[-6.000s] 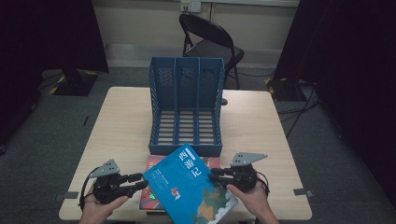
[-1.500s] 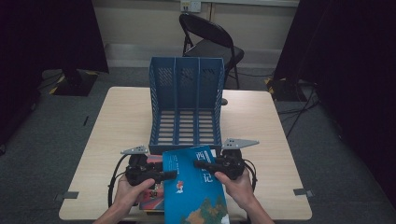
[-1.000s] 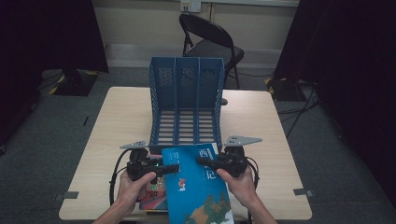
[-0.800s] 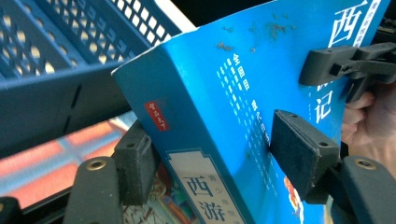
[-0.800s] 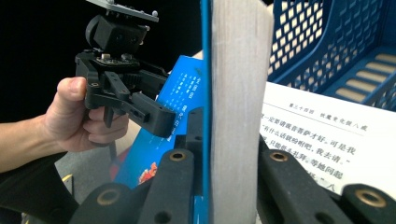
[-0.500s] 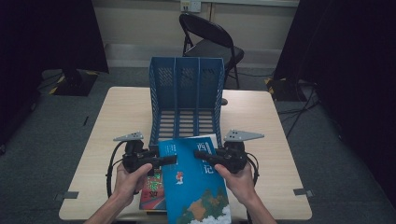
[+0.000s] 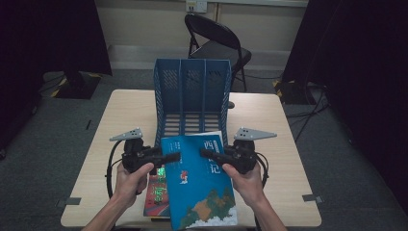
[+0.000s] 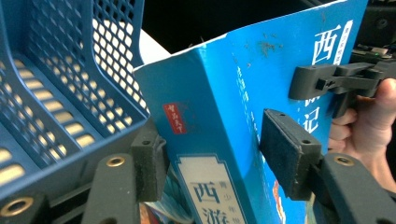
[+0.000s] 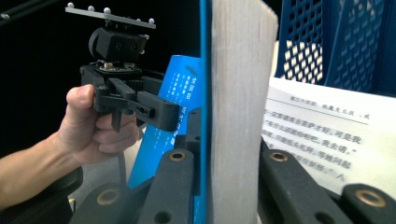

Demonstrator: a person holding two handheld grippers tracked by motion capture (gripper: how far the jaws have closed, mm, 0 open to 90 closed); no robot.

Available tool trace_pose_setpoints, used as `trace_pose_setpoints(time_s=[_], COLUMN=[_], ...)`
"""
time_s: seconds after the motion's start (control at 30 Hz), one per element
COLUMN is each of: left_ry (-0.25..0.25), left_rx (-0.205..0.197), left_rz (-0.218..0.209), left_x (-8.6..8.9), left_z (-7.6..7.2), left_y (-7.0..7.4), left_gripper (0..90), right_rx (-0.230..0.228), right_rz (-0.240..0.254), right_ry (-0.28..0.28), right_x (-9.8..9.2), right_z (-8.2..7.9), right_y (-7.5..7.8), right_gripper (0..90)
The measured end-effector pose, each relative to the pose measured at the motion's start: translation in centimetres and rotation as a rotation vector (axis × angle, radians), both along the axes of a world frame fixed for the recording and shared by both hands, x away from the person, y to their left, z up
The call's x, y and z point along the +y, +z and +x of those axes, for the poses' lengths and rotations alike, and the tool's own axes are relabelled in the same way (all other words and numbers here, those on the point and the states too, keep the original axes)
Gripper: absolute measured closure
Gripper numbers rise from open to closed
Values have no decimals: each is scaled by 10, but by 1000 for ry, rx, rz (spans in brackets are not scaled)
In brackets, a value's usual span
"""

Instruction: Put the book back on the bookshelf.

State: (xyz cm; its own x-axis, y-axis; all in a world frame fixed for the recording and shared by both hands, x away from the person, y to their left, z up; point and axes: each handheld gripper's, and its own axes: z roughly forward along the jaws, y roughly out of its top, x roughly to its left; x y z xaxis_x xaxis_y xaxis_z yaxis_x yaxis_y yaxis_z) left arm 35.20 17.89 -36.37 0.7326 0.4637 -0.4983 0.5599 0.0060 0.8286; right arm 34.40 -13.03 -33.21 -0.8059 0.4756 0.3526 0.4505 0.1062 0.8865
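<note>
Hiding part of the red book (image 7: 156,192) beneath it and cut off at the bottom edge of the high view, the blue book (image 7: 199,185), held above the near half of the table (image 7: 115,110), just in front of the blue file rack (image 7: 192,91). Gripped on its page side by the right gripper (image 7: 208,155), jaws clenched on the grey page block with the cover against one pad, as plain in the right gripper view (image 9: 233,140). Straddled at the spine by the left gripper (image 8: 212,149), jaws just now closing inward with the book between them; one pad apart from the cover, the other pad's contact hard to make out, so no firm grasp to report there. Thick paperback, bright blue cover, large white Chinese characters, a small red seal mark on the spine, a landscape of green and brown hills with white cloud at the lower end. Loose printed page (image 9: 327,135) lying beside the page block, characters too small to read. Folding chair (image 7: 216,43) beyond the table, half lost in dark surroundings.
</note>
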Motion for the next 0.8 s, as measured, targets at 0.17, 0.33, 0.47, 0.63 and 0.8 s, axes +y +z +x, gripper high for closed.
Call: trace_pose_setpoints(time_s=[0.17,0.33,0.47,0.63,0.8], left_ry=[-24,-13,0,10,-4], left_rx=[-23,-37,-70,-133,-181], left_rz=[-16,-35,-39,-34,-19], left_x=[-5,-2,1,3,4], left_z=[2,2,5,7,11], left_y=[12,19,35,57,67], left_gripper=[491,527,560,593,589], right_rx=[-33,-51,-71,-122,-179], right_rz=[-7,5,25,34,63], right_ry=[18,11,-3,-18,-5], right_x=[11,15,18,23,22], right_z=[1,1,3,4,9], right_y=[8,12,21,37,41], right_gripper=[800,800,800,799,797])
